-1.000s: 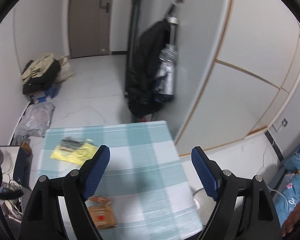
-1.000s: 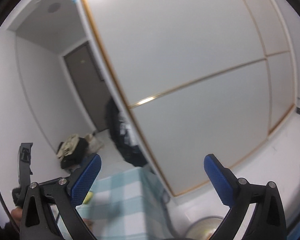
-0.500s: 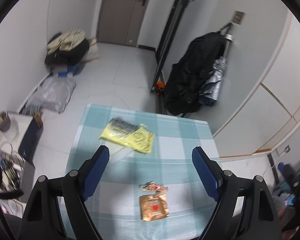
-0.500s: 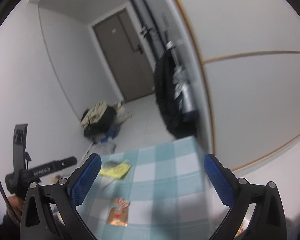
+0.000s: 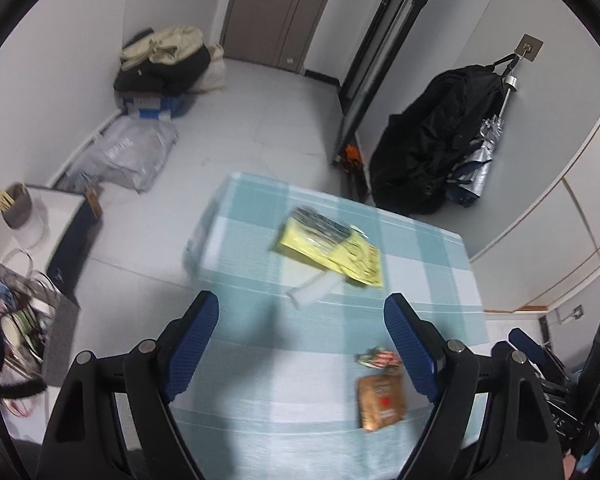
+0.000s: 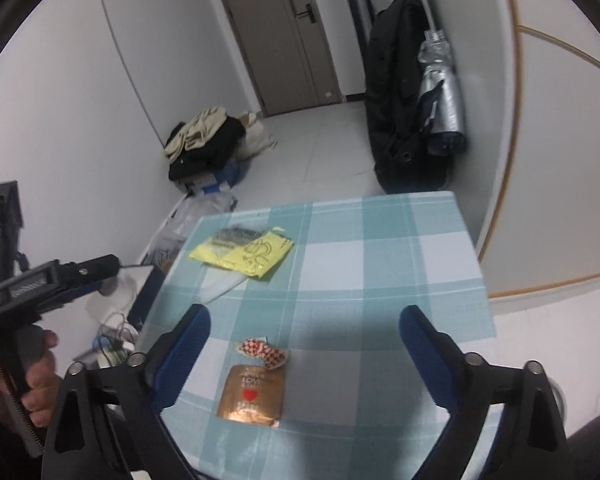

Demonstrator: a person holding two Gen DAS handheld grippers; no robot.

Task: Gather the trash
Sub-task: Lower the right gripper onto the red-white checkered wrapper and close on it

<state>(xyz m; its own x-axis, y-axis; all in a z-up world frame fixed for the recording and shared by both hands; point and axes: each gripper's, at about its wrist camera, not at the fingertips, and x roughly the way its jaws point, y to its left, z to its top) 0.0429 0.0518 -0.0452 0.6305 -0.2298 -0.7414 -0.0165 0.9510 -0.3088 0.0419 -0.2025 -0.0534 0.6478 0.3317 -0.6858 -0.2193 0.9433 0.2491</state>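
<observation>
On the table's teal-and-white checked cloth (image 5: 284, 392) (image 6: 364, 264) lie several pieces of trash. A yellow packet (image 5: 332, 246) (image 6: 246, 250) rests toward the far side, with a white wrapper (image 5: 314, 290) (image 6: 224, 284) poking out beneath it. Closer in are a crumpled red-and-white wrapper (image 5: 378, 358) (image 6: 264, 352) and a copper-brown sachet with a red heart (image 5: 380, 400) (image 6: 252, 394). My left gripper (image 5: 302, 344) hovers open above the cloth, nothing between its pads. My right gripper (image 6: 304, 356) hangs over the two near wrappers, jaws wide but closing, pads off them.
A black coat and a folded silver umbrella (image 5: 428, 148) (image 6: 412, 92) hang by the far right wall. Clothes on boxes (image 5: 164, 64) (image 6: 204, 140) and a grey bag (image 5: 128, 152) lie on the floor. A low white stand with clutter (image 5: 32, 224) sits left of the table.
Both grippers have swung down and toward the table: earlier views showed mostly wall and doors, now the cloth and trash fill the lower frame. The right jaws have narrowed slightly.
</observation>
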